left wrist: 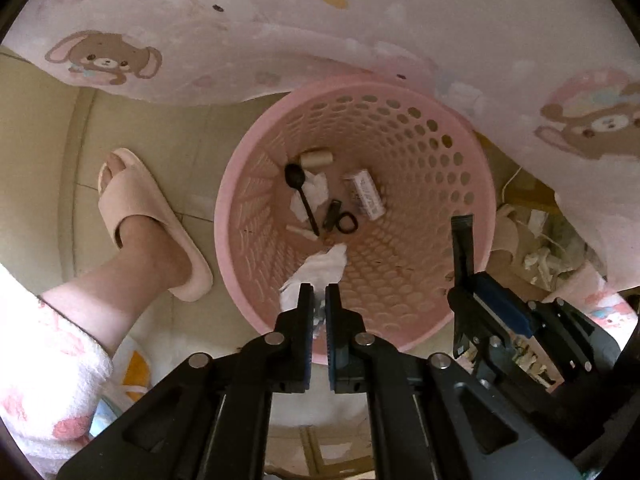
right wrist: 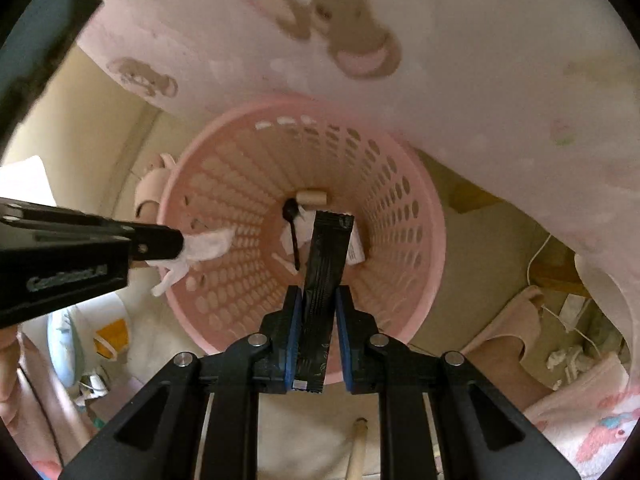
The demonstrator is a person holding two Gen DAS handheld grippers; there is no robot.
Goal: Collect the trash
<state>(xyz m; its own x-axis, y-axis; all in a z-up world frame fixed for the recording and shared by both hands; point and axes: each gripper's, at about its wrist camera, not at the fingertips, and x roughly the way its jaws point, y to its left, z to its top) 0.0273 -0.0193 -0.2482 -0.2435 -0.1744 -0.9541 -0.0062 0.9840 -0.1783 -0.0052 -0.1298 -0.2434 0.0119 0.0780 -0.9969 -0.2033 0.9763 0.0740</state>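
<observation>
Clamping white tissue (left wrist: pixel 316 270): left gripper (left wrist: pixel 319 292) jaws; right gripper (right wrist: pixel 318 296) jaws pinching black sachet (right wrist: pixel 326 248) above pink basket (right wrist: pixel 432 216).

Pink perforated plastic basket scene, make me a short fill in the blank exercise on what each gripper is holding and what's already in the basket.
1. The left gripper is shut on a crumpled white ____.
2. The right gripper is shut on a long flat ____ sachet.
3. Both grippers hang above the round pink perforated plastic ____.
4. On the basket's floor, a black plastic ____ lies by the small black scissors.

Missing words: tissue; black; basket; spoon
</observation>
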